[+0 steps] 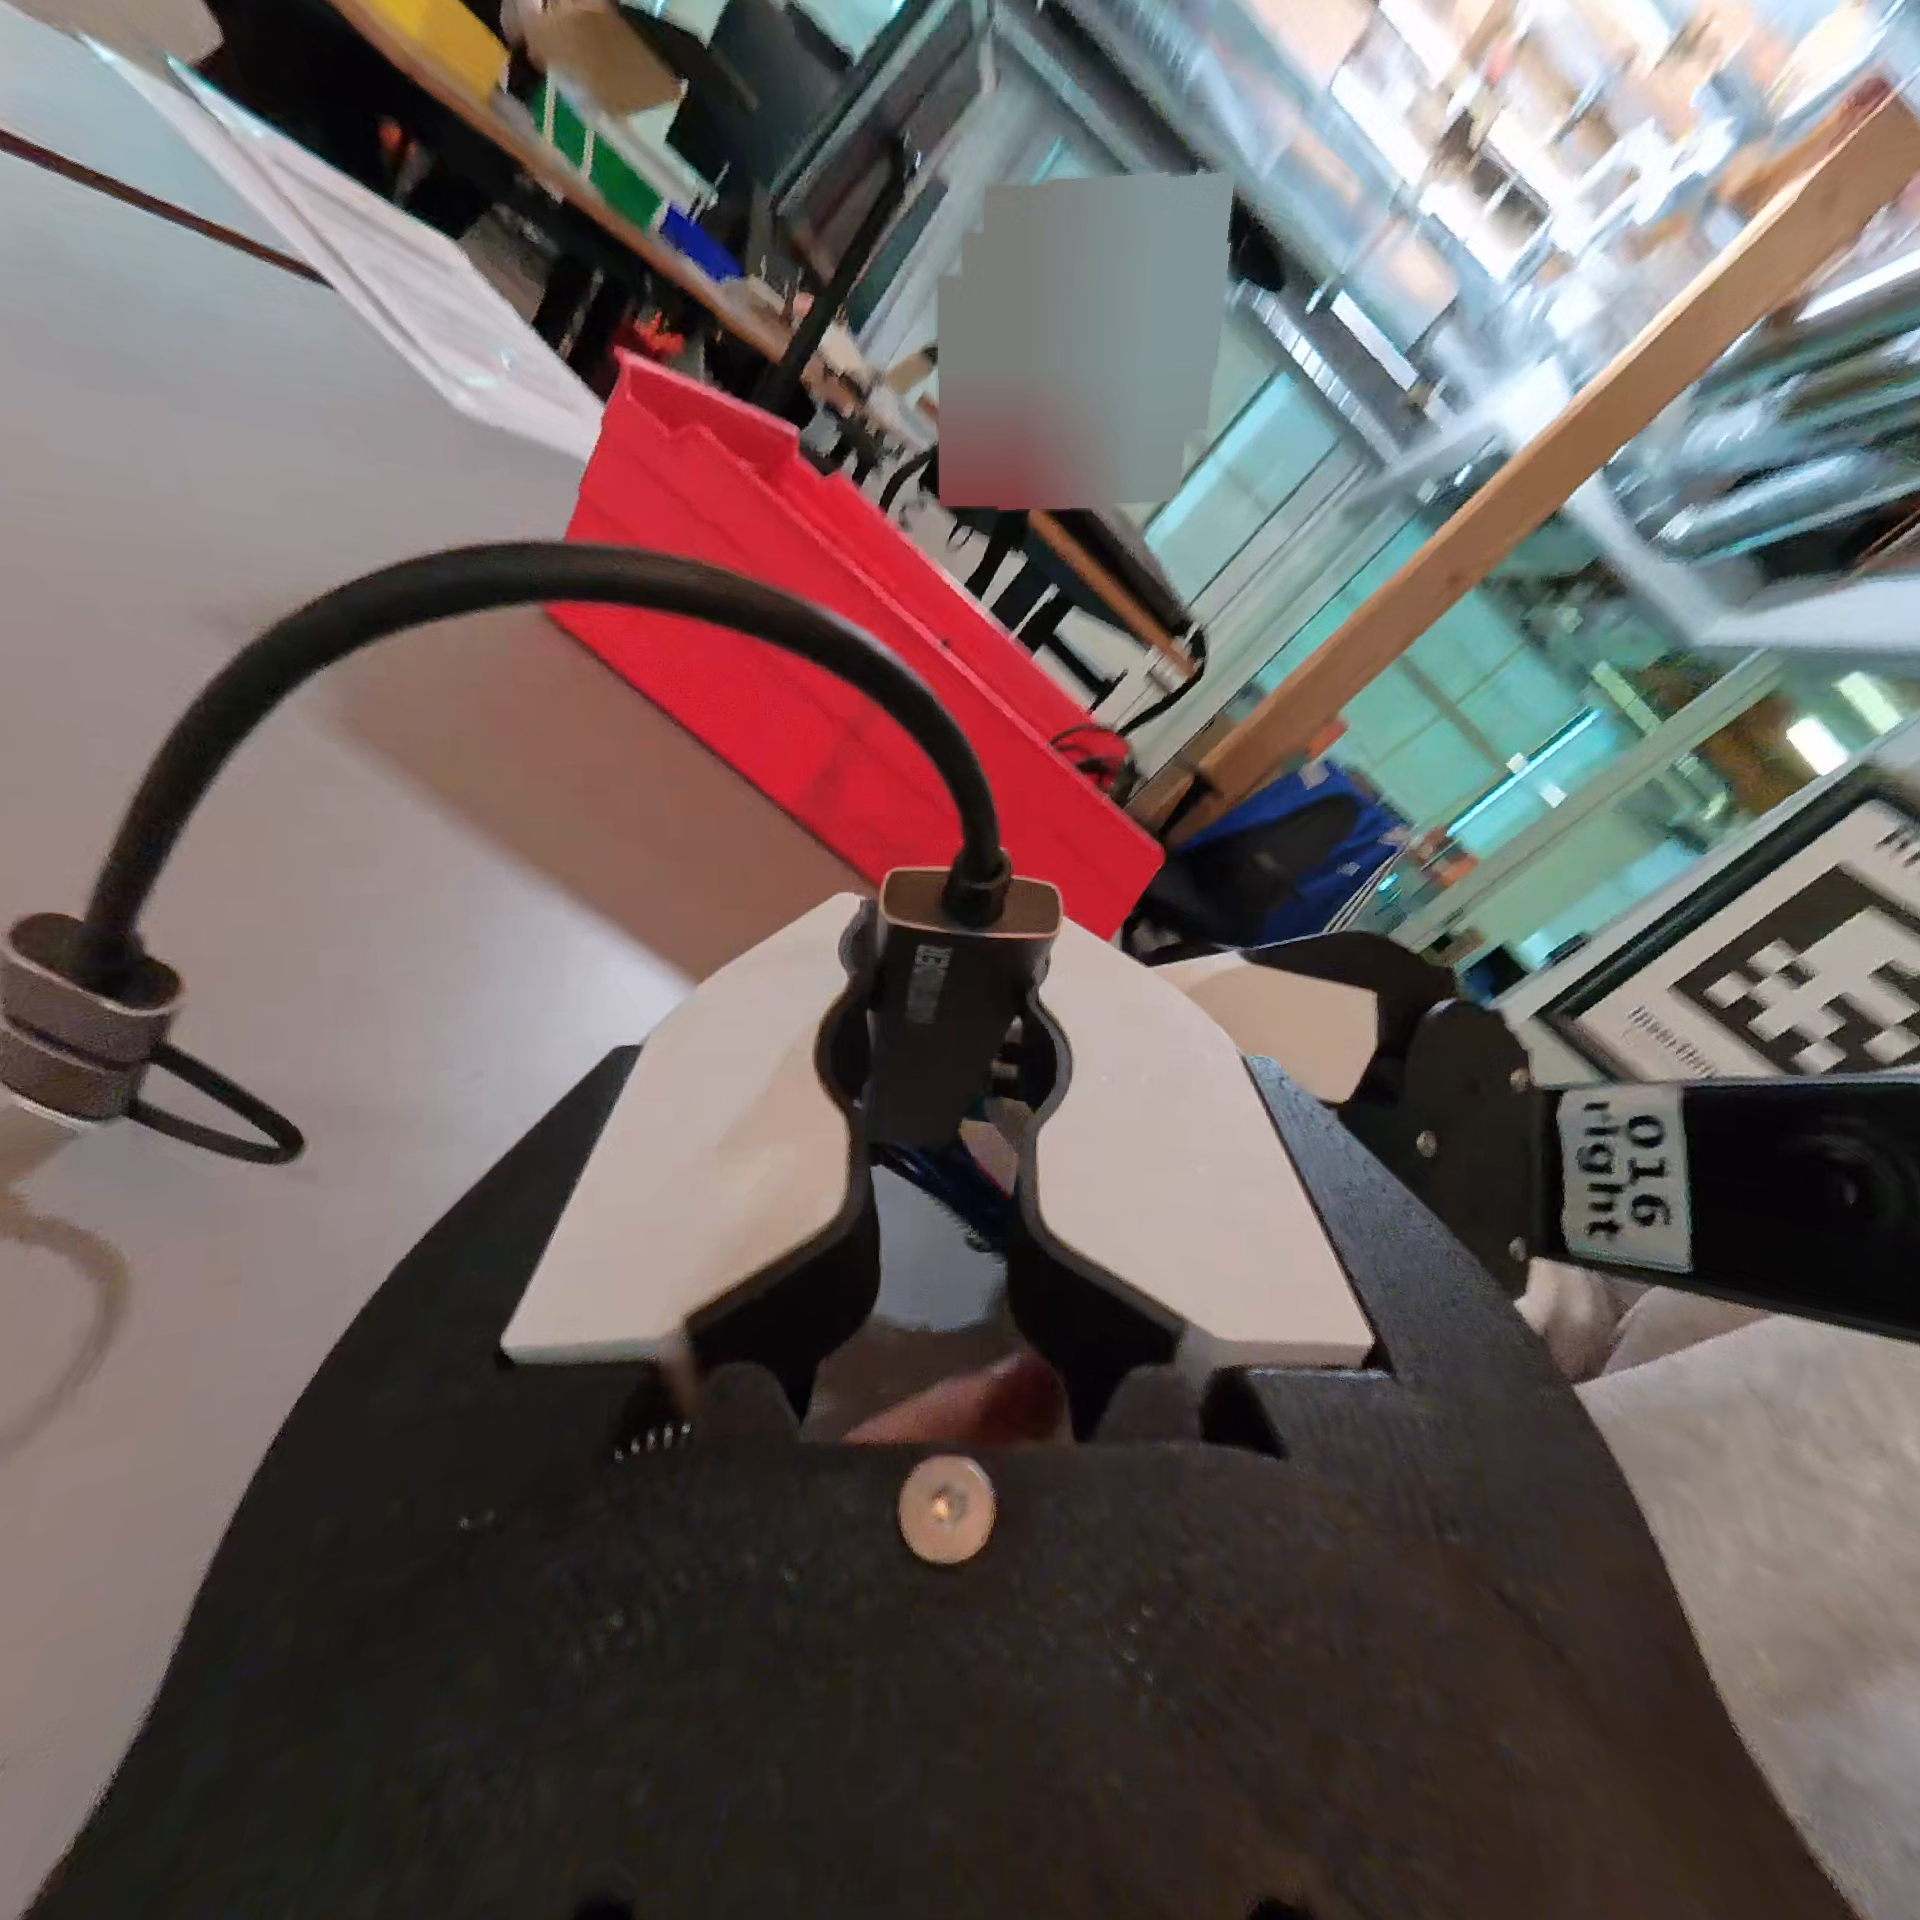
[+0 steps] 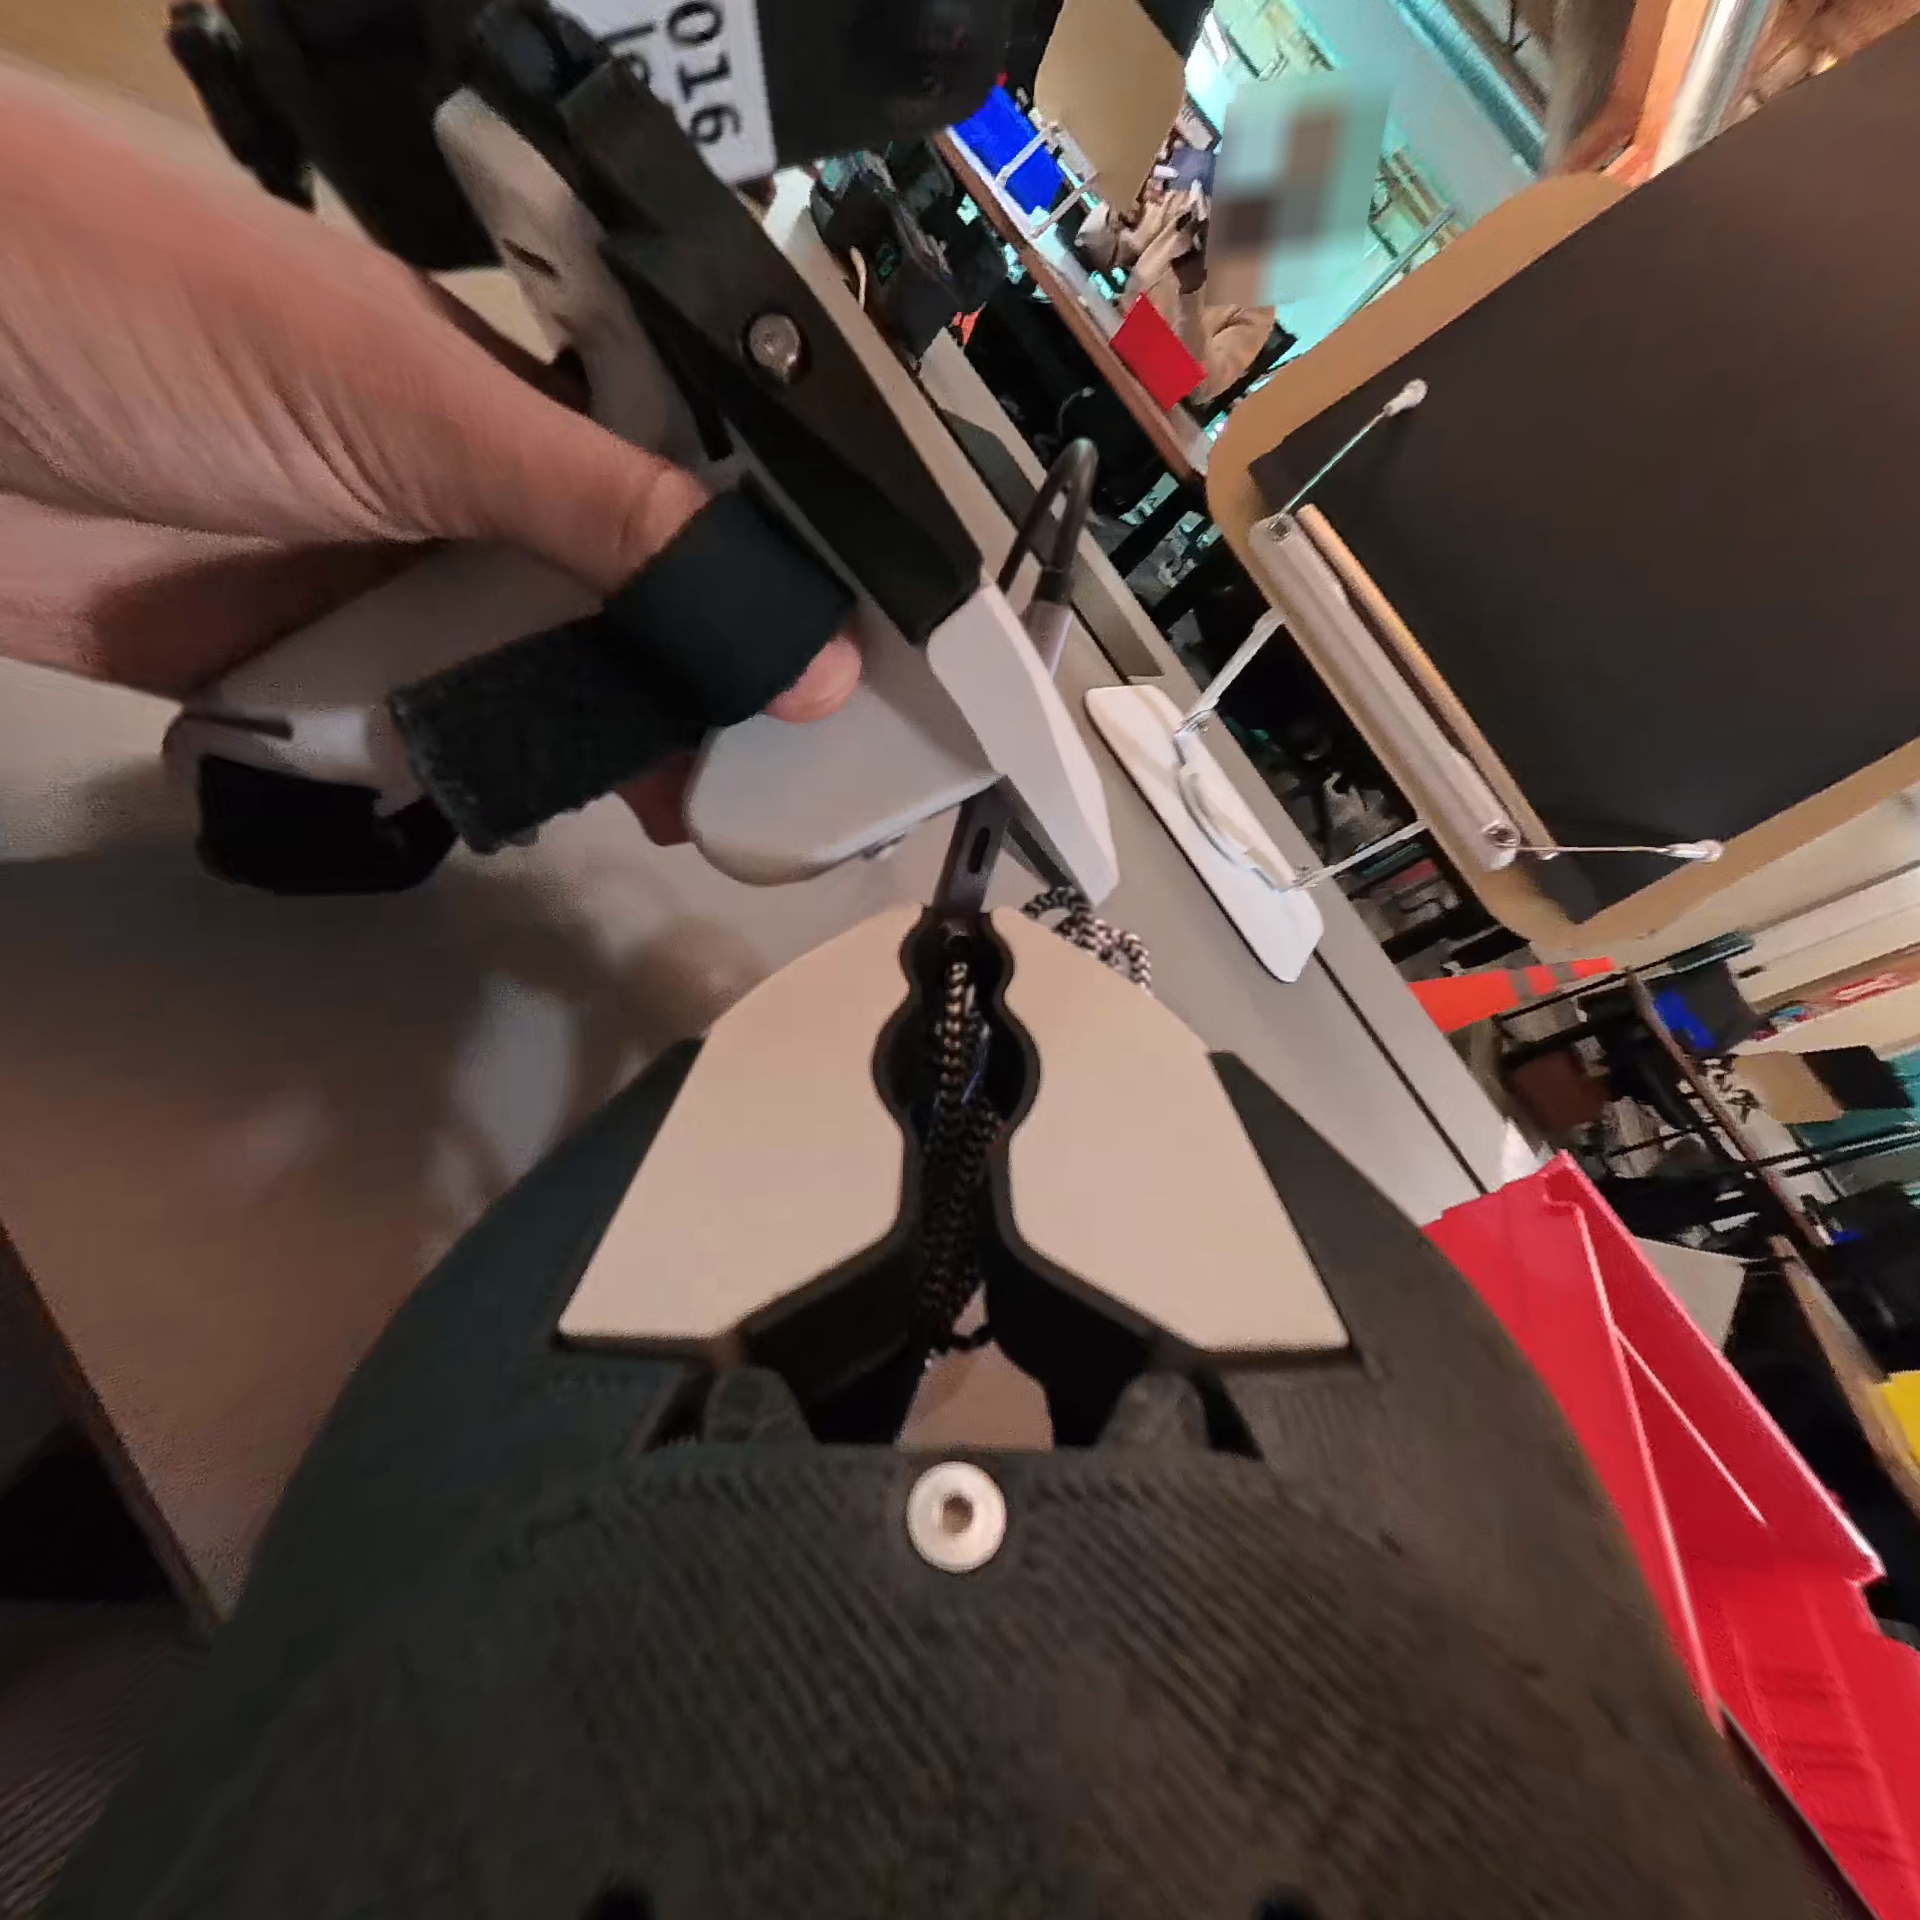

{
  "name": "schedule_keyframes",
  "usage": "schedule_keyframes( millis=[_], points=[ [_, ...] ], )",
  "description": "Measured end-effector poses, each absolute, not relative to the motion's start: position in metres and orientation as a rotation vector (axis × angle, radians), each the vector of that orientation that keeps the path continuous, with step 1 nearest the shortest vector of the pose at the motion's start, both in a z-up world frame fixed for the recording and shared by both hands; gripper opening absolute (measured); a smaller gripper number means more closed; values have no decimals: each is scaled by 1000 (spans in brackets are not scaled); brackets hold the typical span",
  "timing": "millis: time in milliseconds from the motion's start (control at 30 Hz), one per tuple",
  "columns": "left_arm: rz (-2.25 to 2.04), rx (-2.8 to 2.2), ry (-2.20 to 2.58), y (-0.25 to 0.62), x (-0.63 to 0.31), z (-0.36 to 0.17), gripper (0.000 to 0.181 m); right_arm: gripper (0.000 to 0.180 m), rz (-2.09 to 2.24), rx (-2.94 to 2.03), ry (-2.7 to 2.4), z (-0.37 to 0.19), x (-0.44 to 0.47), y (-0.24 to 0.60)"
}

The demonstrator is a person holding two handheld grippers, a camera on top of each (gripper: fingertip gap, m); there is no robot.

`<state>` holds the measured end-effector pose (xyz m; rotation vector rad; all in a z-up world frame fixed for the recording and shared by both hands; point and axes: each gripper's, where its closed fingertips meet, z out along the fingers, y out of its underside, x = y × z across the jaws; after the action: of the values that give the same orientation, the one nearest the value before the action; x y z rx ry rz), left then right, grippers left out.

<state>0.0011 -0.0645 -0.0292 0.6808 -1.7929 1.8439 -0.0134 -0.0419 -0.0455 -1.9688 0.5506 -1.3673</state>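
While the grey connector [image 1: 73,1018] lies on the table [image 1: 312,727] at the left edge of the left wrist view, a short black cable [image 1: 520,582] arches up from it and across to the dark adapter body [image 1: 966,920] at the centre. The left gripper [image 1: 948,1039] is closed on that body, which is seated in the notch between its fingers, and the hold looks firm. The cable's stiff bend will likely tug on the connector, so I would guess any shift is best made slowly. The table is bare at left and centre left. A red bin [image 1: 831,665] closes the table off beyond the cable, from the centre toward the right.

At the upper left of the right wrist view, a hand [image 2: 312,416] holds the left gripper, its tips reaching down to the centre. The right gripper [image 2: 961,935] is drawn together on a braided black-and-white cable [image 2: 956,1143]. The cable's dark plug [image 2: 977,847] stands just beyond the fingertips, beside the left gripper's tip; whether they touch I cannot tell. With the two grippers this close, fine alignment matters more than force. Right of centre a white flat pad [image 2: 1247,883] lies by the table edge, which runs diagonally toward the lower right. A dark board [image 2: 1610,468] looms at the upper right, so free room lies to the left.
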Motion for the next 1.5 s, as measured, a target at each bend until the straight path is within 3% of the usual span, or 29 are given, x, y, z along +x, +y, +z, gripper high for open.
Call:
schedule_keyframes(
  millis=[33, 333, 733, 1067, 1500],
  points=[
    [1856, 688, -1748, -65, 0, -27, 24, 7, -1373, -1960, 548, -44, -13, -42],
    [2058, 680, -1631, -56, 2, -13, 29, 7, -1351, -1864, 535, -37, -17, -29],
    [1961, 610, -1481, -60, -6, -7, 31, 12, -1318, -1876, 515, -43, -17, -26],
    [1930, 633, -1583, -67, -7, -21, 30, 15, -1261, -1953, 540, -56, -19, -29],
    [1875, 767, -1837, -64, 12, -41, 19, 6, -1135, -1961, 642, -56, -12, -37]
  ],
)
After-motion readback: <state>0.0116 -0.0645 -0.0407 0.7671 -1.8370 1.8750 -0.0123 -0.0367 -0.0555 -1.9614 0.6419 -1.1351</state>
